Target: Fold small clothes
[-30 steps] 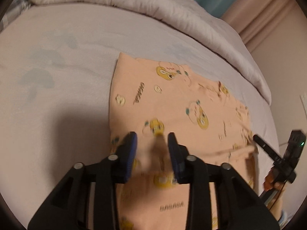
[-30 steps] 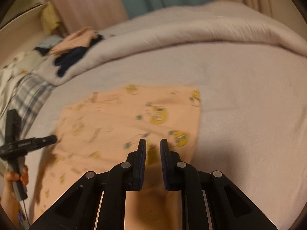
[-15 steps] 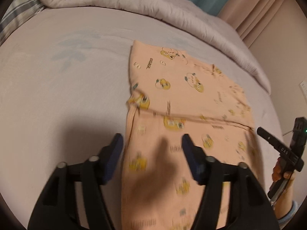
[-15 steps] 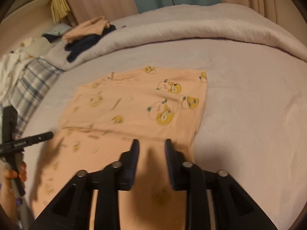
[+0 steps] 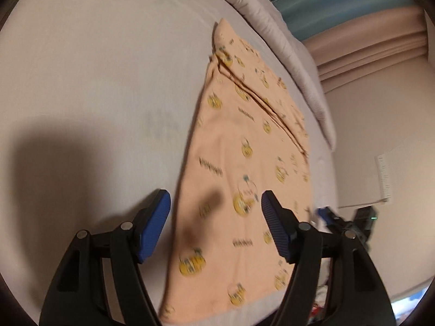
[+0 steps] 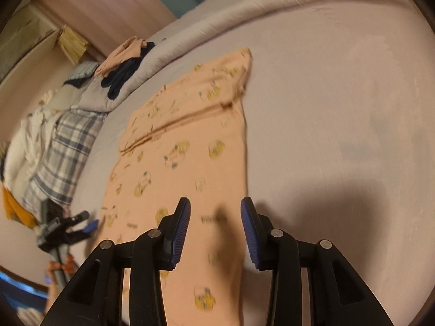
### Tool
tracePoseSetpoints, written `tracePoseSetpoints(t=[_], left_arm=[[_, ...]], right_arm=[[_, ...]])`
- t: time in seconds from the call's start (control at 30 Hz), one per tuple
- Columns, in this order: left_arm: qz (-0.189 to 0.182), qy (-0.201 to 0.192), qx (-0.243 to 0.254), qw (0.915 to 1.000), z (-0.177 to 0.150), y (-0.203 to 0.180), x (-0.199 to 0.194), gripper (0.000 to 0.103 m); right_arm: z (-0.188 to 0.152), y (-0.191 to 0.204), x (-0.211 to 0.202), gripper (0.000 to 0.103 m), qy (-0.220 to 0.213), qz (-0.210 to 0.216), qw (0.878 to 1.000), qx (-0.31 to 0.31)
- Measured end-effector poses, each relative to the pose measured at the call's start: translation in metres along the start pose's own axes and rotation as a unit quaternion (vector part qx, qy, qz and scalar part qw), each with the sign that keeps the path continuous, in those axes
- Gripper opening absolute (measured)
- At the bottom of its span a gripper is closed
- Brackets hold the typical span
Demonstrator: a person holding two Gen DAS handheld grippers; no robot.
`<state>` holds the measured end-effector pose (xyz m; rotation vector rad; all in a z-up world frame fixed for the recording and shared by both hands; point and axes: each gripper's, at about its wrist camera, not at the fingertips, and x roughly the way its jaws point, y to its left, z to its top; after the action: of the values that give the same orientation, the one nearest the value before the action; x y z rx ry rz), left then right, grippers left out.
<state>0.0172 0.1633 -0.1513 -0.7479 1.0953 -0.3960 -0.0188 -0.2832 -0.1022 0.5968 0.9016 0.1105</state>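
Note:
A peach garment [image 5: 244, 135] with yellow cartoon prints lies flat on the pale bed sheet [image 5: 95, 81], its far part folded over along a crease. My left gripper [image 5: 214, 198] hovers over the garment's near left edge, jaws wide and nothing between its blue pads. In the right wrist view the same garment [image 6: 190, 149] stretches away from me. My right gripper [image 6: 215, 203] hangs over its near right edge; its jaws are opening and grip nothing. Each gripper shows in the other's view: the right gripper [image 5: 326, 214] and the left gripper [image 6: 81, 225], held by a hand.
A rolled grey duvet [image 6: 244, 8] runs along the bed's far side. A pile of peach and dark clothes [image 6: 125, 62] sits on its left end, with a plaid cloth [image 6: 65, 149] below. Curtains [image 5: 326, 0] hang behind. Bare sheet lies on both sides of the garment.
Both grippers have drawn back from the fold crease toward the garment's near end. Both sets of jaws have widened, and the views have tilted.

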Motion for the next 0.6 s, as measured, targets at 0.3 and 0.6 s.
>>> tracePoseSetpoints(t=[0.3, 0.6], left_arm=[[-0.067, 0.012, -0.054, 0.9962, -0.010, 0.011, -0.006, 0.069], [-0.087, 0.040, -0.038, 0.9947, -0.036, 0.009, -0.015, 0.069]], right_arm=[[-0.015, -0.027, 0.014, 0.039, 0.039, 0.075, 0.994, 0.070], [-0.023, -0.029, 0.015, 0.039, 0.084, 0.098, 0.990, 0.060]])
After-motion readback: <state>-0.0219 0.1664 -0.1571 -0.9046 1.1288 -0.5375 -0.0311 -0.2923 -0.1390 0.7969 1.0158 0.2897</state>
